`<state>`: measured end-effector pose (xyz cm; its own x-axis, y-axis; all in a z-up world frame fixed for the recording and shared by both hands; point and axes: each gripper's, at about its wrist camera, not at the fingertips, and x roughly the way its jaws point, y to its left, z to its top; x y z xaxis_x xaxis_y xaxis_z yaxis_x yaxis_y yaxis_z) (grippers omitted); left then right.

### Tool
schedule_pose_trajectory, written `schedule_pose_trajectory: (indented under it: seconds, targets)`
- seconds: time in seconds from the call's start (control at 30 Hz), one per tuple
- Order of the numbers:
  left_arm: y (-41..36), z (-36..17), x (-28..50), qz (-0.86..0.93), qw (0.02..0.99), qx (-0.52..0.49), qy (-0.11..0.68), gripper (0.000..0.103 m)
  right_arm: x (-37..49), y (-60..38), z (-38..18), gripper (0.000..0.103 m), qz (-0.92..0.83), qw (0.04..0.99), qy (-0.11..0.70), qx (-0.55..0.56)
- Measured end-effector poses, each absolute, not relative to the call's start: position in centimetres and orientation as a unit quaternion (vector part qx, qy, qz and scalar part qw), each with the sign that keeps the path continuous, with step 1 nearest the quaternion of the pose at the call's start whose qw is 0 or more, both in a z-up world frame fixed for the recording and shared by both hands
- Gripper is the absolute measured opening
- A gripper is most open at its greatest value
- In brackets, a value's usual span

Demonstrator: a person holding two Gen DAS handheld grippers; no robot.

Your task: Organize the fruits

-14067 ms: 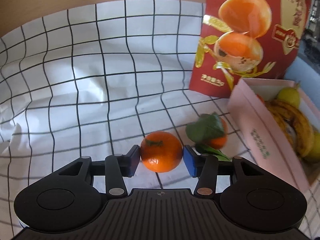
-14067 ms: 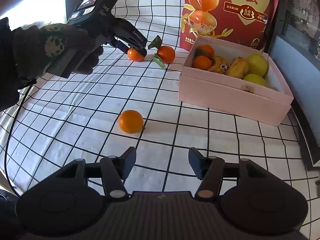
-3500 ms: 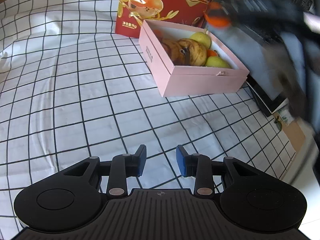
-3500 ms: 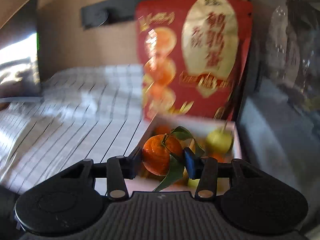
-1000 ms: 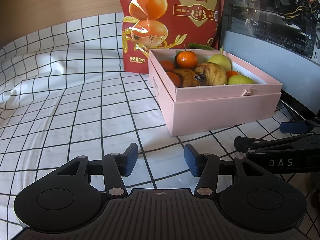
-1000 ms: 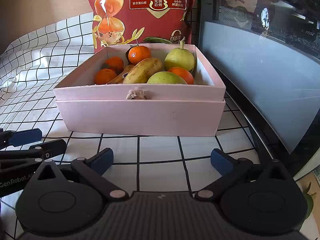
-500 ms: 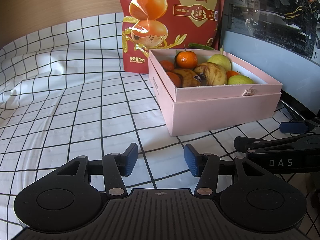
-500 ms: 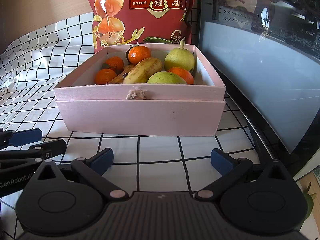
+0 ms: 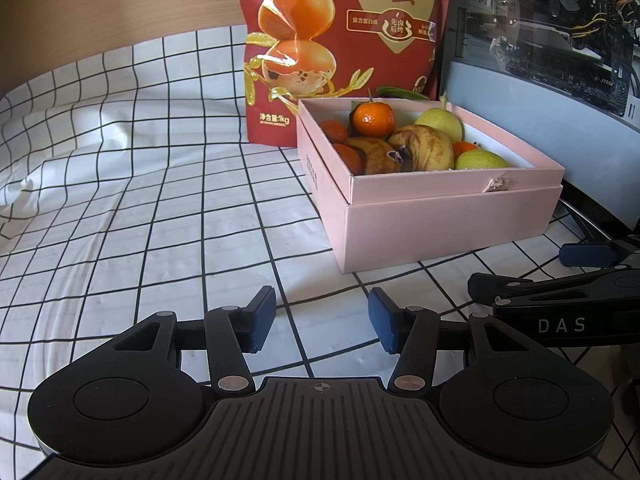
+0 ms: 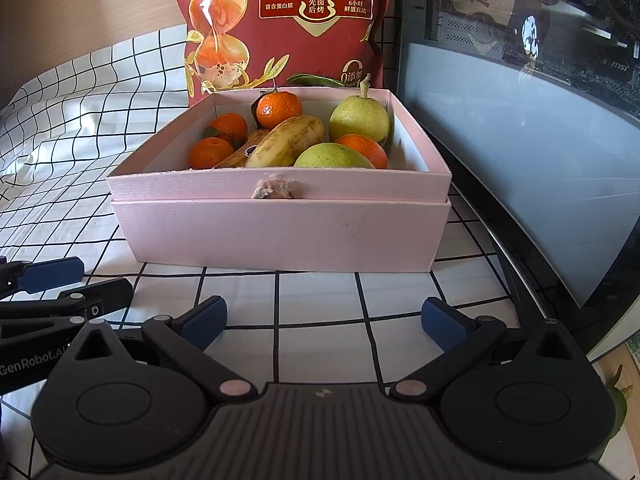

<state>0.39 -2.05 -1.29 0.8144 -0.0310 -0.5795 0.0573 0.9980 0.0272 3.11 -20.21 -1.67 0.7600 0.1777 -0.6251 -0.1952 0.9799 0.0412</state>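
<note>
Beige wall point(image 9: 100, 8), grid-patterned tablecloth point(image 9: 120, 184), bright sunlight

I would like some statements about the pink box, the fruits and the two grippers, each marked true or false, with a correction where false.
1. The pink cardboard box holds mandarins, bananas and pears. True.
2. The right gripper is shut on a mandarin. False: it is open and holds nothing.
3. An orange mandarin with a stem lies at the back of the box, on top of other fruit. True.
4. The left gripper is inside the box. False: it is open, over the checked white tablecloth, in front of the box.
5. A red snack bag stands behind the box. True.
6. One mandarin lies on the tablecloth. False: none is visible there.
</note>
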Motion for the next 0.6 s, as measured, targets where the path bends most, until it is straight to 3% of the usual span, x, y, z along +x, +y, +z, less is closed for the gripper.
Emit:
schedule_pose_trajectory:
  seconds: [0.6]
  targets:
    - [-2.11, -1.27, 0.31, -0.022, 0.952, 0.024, 0.304, 0.057, 3.11, -20.22, -1.67, 0.103, 0.099, 0.938, 0.332, -0.013]
